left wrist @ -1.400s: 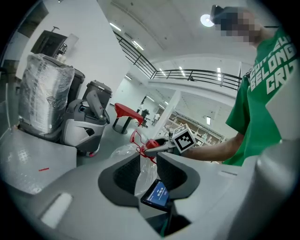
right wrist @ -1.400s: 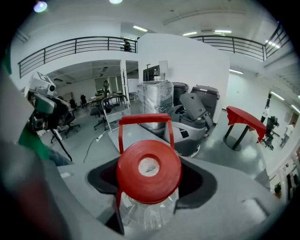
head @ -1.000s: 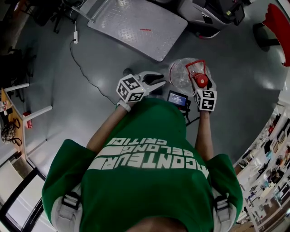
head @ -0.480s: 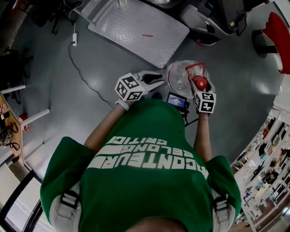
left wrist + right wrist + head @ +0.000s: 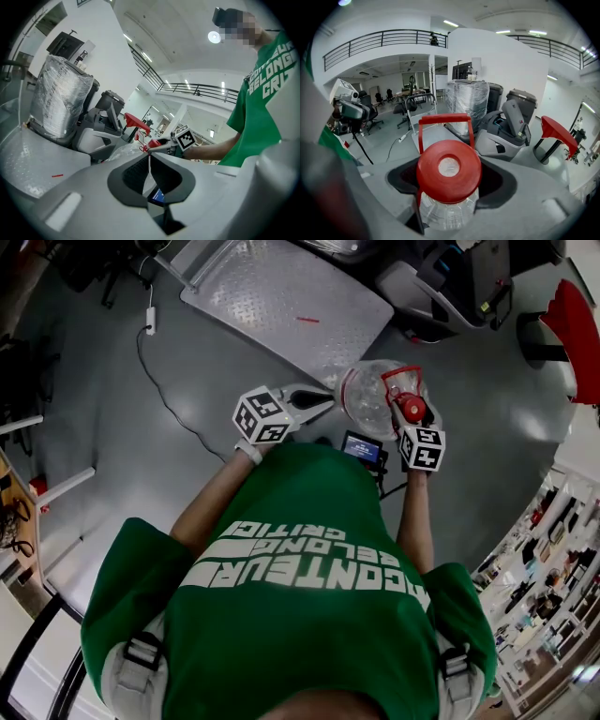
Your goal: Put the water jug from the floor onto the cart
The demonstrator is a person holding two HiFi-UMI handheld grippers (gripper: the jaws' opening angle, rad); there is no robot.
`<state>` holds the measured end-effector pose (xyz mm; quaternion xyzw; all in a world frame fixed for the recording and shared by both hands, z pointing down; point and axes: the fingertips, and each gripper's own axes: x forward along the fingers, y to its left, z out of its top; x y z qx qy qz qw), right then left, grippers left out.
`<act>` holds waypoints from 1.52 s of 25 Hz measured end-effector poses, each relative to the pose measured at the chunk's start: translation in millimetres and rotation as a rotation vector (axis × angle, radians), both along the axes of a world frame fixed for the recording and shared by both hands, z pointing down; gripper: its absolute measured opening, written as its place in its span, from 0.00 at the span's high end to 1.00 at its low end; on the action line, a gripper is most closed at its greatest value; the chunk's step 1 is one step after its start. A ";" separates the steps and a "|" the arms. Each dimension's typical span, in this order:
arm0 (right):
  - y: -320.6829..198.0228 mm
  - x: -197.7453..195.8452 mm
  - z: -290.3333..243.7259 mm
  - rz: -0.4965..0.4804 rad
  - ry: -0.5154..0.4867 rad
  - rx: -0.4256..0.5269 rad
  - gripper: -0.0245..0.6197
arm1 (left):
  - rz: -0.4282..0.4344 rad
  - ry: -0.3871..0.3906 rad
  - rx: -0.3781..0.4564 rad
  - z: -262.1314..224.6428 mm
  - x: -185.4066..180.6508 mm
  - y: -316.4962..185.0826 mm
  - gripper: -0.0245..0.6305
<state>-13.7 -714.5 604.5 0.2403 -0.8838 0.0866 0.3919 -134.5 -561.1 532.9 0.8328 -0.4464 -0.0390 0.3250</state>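
Note:
The water jug (image 5: pixel 364 395) is clear plastic with a red cap (image 5: pixel 412 409) and a red carry handle, and it hangs off the floor. My right gripper (image 5: pixel 410 418) is shut on its neck just under the cap (image 5: pixel 448 171), with the handle (image 5: pixel 443 119) standing up behind. My left gripper (image 5: pixel 326 397) is beside the jug's left side. Its jaws have just been closing and now meet (image 5: pixel 150 157) with nothing between them. The cart (image 5: pixel 281 301) is a flat metal platform just beyond the jug, also seen low at the left in the left gripper view (image 5: pixel 28 159).
A plastic-wrapped load (image 5: pixel 58 103) and a grey machine (image 5: pixel 441 287) stand behind the cart. At the far right is a red chair (image 5: pixel 577 315). A cable (image 5: pixel 164 395) runs over the grey floor at the left. A small screen device (image 5: pixel 363 448) hangs at the person's chest.
Both grippers and the jug have moved towards the cart's near edge. The left gripper's jaws, spread a second ago, have come together.

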 end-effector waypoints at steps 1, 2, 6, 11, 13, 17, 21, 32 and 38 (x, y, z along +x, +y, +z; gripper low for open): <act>-0.6 -7.0 -0.4 -0.003 0.001 0.001 0.49 | -0.002 0.003 0.002 0.7 -6.2 0.6 0.93; -1.1 -13.9 -0.8 -0.006 0.002 0.003 0.49 | -0.004 0.006 0.003 1.3 -12.2 1.6 0.94; -3.4 -43.4 -1.5 -0.017 0.013 0.008 0.49 | -0.015 0.026 0.006 1.1 -36.9 7.2 0.94; -3.2 -87.2 0.1 -0.017 0.013 0.011 0.49 | -0.014 0.026 0.016 -0.7 -75.3 19.8 0.94; -3.2 -103.8 0.0 -0.016 0.008 0.013 0.49 | -0.023 0.022 0.020 -0.8 -93.0 25.9 0.94; -2.5 -134.9 -0.8 -0.019 -0.002 0.019 0.49 | -0.057 0.016 0.018 3.5 -129.6 41.4 0.94; -4.7 -168.3 -6.0 -0.037 -0.022 0.024 0.49 | -0.115 0.003 0.020 4.0 -163.4 50.7 0.94; -22.5 -248.9 11.2 -0.185 -0.012 0.004 0.49 | -0.226 0.003 0.000 12.1 -197.2 52.0 0.94; -42.0 -296.2 34.2 -0.287 0.018 -0.032 0.49 | -0.293 0.015 -0.061 27.9 -223.8 29.7 0.94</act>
